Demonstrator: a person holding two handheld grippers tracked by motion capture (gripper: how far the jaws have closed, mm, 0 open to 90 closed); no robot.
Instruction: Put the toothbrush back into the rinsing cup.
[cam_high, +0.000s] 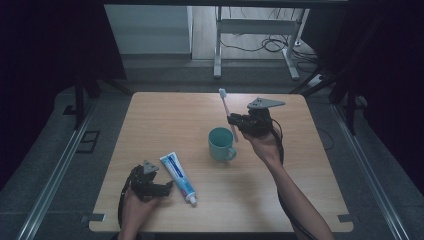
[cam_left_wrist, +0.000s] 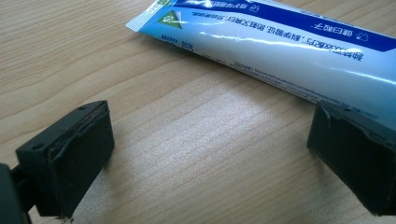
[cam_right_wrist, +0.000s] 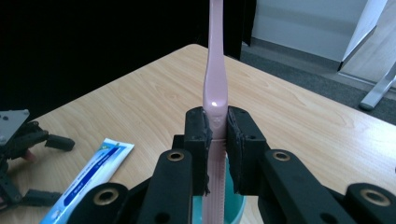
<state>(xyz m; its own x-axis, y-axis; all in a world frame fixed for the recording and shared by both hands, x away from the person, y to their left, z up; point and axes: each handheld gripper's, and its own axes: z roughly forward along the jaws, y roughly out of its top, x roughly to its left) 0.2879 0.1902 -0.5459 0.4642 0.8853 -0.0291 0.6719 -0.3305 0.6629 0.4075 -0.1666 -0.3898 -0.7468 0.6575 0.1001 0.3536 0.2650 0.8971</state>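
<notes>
Toothbrush (cam_right_wrist: 215, 70) clamped in R gripper (cam_right_wrist: 217, 140) over mug (cam_high: 220, 142), L gripper (cam_left_wrist: 205, 154) jaws apart beside toothpaste (cam_left_wrist: 280, 51), maybe touching.

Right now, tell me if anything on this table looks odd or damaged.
Nothing stands out. The toothpaste tube lies flat and capped, the teal mug stands upright, and the right gripper holds the pink toothbrush above it.

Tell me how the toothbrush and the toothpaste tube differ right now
The toothbrush is pink and thin; the toothpaste tube is white and blue, broad and flat. The toothbrush is clamped in the right gripper above the teal mug; the toothpaste tube lies on the table, ungripped, by the open left gripper.
</notes>
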